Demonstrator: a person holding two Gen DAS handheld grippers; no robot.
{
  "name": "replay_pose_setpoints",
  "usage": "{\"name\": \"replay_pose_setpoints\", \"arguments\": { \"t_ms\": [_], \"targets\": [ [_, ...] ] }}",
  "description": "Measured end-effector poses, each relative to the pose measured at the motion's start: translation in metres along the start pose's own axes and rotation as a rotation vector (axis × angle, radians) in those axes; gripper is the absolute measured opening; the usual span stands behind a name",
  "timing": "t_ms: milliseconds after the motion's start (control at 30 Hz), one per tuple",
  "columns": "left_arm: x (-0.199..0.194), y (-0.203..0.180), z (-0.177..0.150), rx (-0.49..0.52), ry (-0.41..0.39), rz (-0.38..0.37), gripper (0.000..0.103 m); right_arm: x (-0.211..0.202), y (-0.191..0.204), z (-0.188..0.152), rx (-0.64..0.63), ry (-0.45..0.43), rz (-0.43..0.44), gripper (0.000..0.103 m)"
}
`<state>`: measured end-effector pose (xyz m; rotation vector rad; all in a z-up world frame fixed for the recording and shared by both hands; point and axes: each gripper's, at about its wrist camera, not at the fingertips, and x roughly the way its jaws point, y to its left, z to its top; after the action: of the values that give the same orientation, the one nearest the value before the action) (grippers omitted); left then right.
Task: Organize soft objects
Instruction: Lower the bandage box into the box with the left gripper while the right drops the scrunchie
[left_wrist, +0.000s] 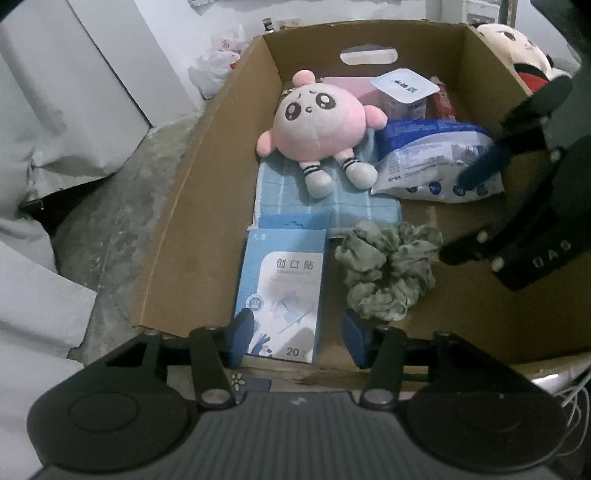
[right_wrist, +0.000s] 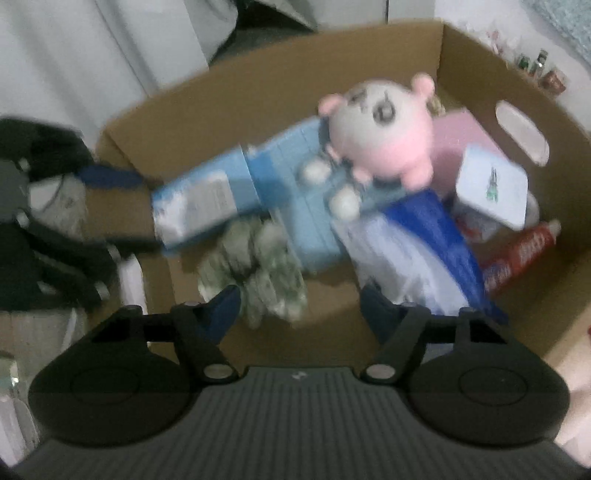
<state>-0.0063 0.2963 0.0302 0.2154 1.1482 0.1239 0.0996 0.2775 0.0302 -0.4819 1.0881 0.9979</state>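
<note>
Across the grey concrete floor (left_wrist: 110, 236) at lower left sits a cardboard box (left_wrist: 207, 177), white sheeting (left_wrist: 55, 110) beyond. Centre frame, the pink plush (left_wrist: 325, 125) lies on a blue cloth (left_wrist: 295, 199), green scrunchie (left_wrist: 388, 269) nearby. Left claw (left_wrist: 299, 339) and right claw (right_wrist: 301, 306) both gape, empty.

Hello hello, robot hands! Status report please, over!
Left gripper open, over bandage box. Right gripper open, empty, above green scrunchie. Pink plush on blue cloth in cardboard box. Nothing blocking.
</note>
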Motion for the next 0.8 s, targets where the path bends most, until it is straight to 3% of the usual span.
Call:
{"name": "replay_pose_setpoints", "arguments": {
  "t_ms": [167, 633, 800],
  "targets": [
    [-0.005, -0.007, -0.002, 0.016, 0.037, -0.011, 0.05, 0.009, 0.007, -0.012, -0.082, 0.019, -0.066, 0.069],
    [-0.018, -0.022, -0.007, 0.038, 0.064, -0.066, 0.051, 0.008, 0.009, -0.011, -0.14, 0.051, -0.052, 0.068],
    [-0.023, -0.016, 0.01, 0.036, -0.009, -0.05, 0.055, -0.007, 0.003, -0.006, -0.163, 0.003, -0.028, 0.074]
  ]
}}
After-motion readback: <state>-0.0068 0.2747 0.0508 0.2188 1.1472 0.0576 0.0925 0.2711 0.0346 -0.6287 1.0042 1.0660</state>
